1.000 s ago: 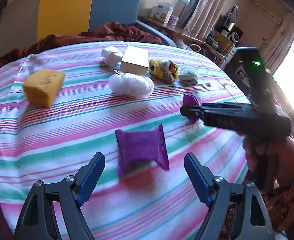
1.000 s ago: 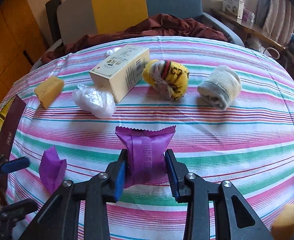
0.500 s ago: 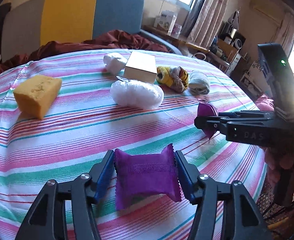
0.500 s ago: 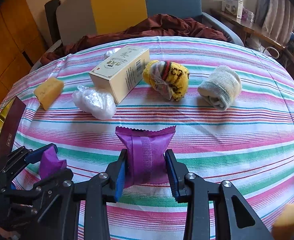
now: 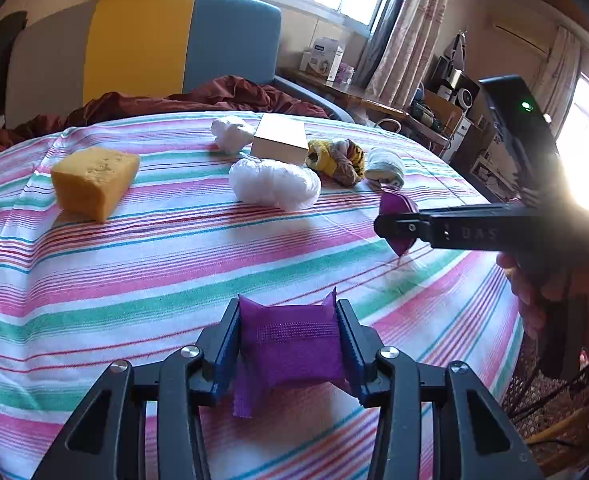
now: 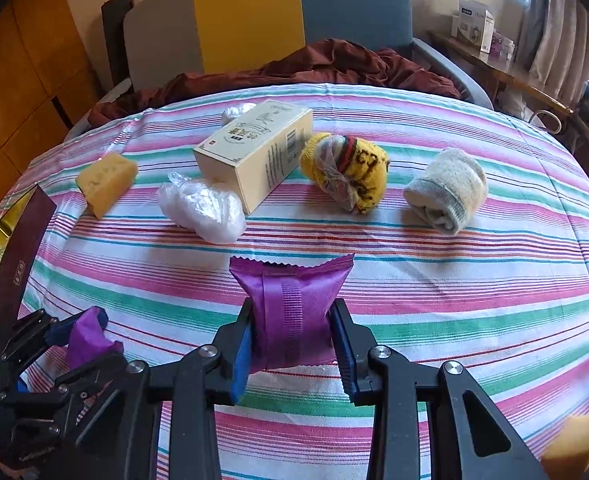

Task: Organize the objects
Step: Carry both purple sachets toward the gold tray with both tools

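Two grippers (image 5: 288, 354) (image 6: 292, 342), each clamping purple packet (image 5: 290, 350) (image 6: 290, 308).

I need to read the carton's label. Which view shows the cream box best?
The right wrist view: the cream box shows its printed top and side. The left wrist view gives only a plain end.

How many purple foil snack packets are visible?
2. One purple foil packet is clamped in the left gripper; the other purple foil packet is clamped in the right gripper. No others visible.
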`<state>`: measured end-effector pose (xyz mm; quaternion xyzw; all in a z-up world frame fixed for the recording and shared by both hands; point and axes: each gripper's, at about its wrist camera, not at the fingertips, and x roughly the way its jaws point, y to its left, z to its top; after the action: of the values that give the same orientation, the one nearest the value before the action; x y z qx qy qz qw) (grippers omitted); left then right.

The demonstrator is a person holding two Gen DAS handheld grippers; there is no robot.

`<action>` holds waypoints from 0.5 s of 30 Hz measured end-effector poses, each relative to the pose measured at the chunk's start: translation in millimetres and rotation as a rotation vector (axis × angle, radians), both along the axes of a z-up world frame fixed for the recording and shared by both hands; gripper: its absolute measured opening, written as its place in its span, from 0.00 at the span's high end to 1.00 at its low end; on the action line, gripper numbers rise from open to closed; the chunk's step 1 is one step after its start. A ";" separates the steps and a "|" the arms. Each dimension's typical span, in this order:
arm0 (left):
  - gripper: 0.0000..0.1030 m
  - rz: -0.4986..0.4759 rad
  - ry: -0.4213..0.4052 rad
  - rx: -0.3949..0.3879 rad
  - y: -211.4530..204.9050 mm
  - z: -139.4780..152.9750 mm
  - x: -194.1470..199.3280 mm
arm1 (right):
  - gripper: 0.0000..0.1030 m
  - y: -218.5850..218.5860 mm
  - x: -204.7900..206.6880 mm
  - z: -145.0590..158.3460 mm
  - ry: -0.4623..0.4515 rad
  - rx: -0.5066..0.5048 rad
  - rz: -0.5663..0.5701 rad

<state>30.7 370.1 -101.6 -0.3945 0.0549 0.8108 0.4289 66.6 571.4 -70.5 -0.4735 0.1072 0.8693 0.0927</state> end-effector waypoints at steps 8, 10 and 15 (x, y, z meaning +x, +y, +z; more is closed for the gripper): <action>0.57 0.013 -0.015 0.002 -16.7 0.2 7.8 | 0.67 -6.2 -0.6 2.1 0.010 0.029 0.017; 0.57 0.019 -0.021 0.007 -21.7 0.7 8.9 | 0.67 -8.5 -0.5 1.9 0.010 0.045 0.021; 0.57 0.032 -0.038 0.026 -31.9 5.7 11.7 | 0.67 -11.5 -1.9 1.5 0.008 0.073 0.034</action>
<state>42.4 338.2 -95.9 -0.4050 0.0300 0.8106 0.4219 64.7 559.9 -69.1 -0.4682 0.0676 0.8759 0.0945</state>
